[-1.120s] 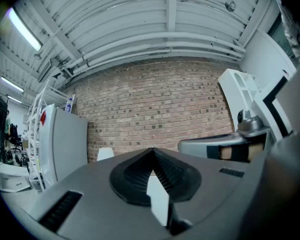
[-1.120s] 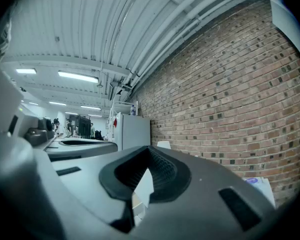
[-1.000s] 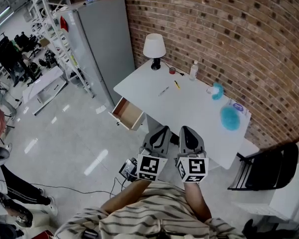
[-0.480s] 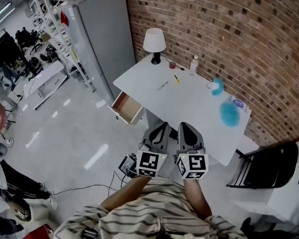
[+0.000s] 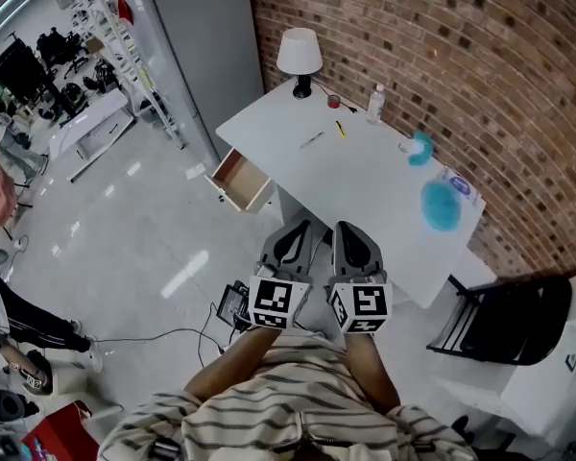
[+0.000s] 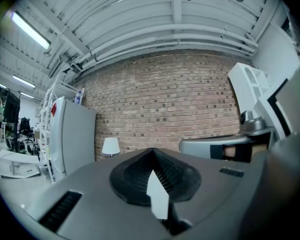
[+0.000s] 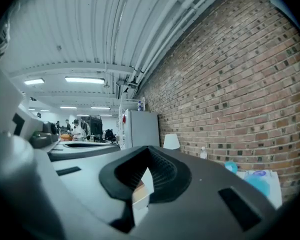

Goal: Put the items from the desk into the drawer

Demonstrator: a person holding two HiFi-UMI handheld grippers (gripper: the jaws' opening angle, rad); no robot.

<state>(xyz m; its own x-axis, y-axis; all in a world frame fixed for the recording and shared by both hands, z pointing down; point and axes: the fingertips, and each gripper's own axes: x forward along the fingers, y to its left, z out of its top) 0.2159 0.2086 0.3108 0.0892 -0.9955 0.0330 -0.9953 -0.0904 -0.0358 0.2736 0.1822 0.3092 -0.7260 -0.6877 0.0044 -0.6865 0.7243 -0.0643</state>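
Currently L gripper (image 5: 290,243) + R gripper (image 5: 351,243) both closed tight, nothing held, well short of desk (image 5: 365,214). On top: pen (image 5: 312,139), bottle (image 5: 374,105) untouched; drawer (image 5: 238,179) already open. Approach needed first; jaws to be opened b4 pen is reached, grip taken across shaft.

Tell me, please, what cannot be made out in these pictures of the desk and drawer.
- Drawer: head view, too small to show whether it holds anything.
- Yellow item: head view, too small to identify.
- Blue thing: head view, blurred, kind unclear.
- Desk: near edge and underside partly behind left gripper and right gripper in head view; top mostly behind each gripper's own body in the gripper views.
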